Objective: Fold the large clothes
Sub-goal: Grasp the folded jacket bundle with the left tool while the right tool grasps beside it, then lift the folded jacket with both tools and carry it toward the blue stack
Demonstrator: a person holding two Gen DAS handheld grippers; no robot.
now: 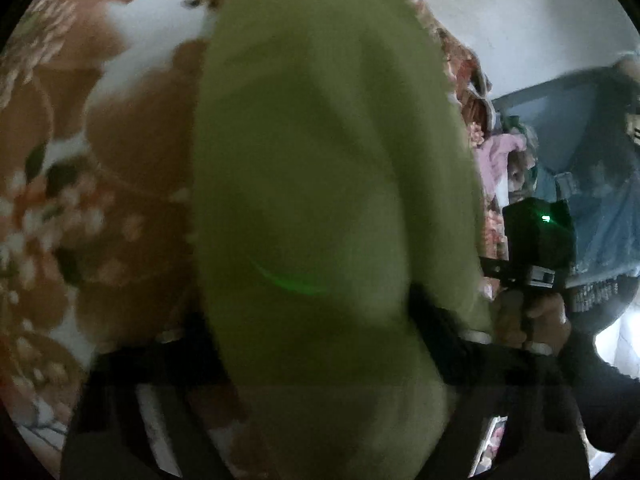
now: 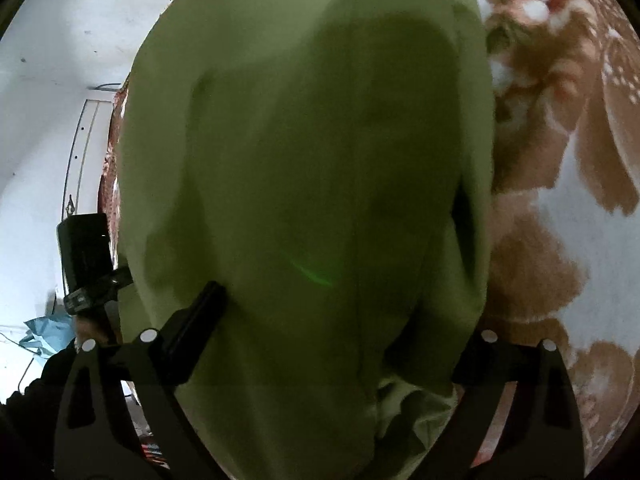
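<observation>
A large light-green garment (image 1: 320, 184) hangs in front of the left wrist camera and fills the middle of the view. It also fills the right wrist view (image 2: 304, 184). My left gripper (image 1: 312, 344) is shut on the green garment; the cloth covers its fingertips. My right gripper (image 2: 320, 344) is shut on the same garment, its left finger (image 2: 196, 332) pressed against the cloth. The right gripper unit with a green light shows in the left wrist view (image 1: 538, 240), held by a hand. The left gripper unit shows in the right wrist view (image 2: 86, 256).
A floral brown-and-white bedspread (image 1: 100, 168) lies below and behind the garment; it also shows in the right wrist view (image 2: 560, 140). A pile of clothes (image 1: 500, 152) and blue fabric (image 1: 592, 200) sit at the right. A white wall (image 2: 48, 80) is behind.
</observation>
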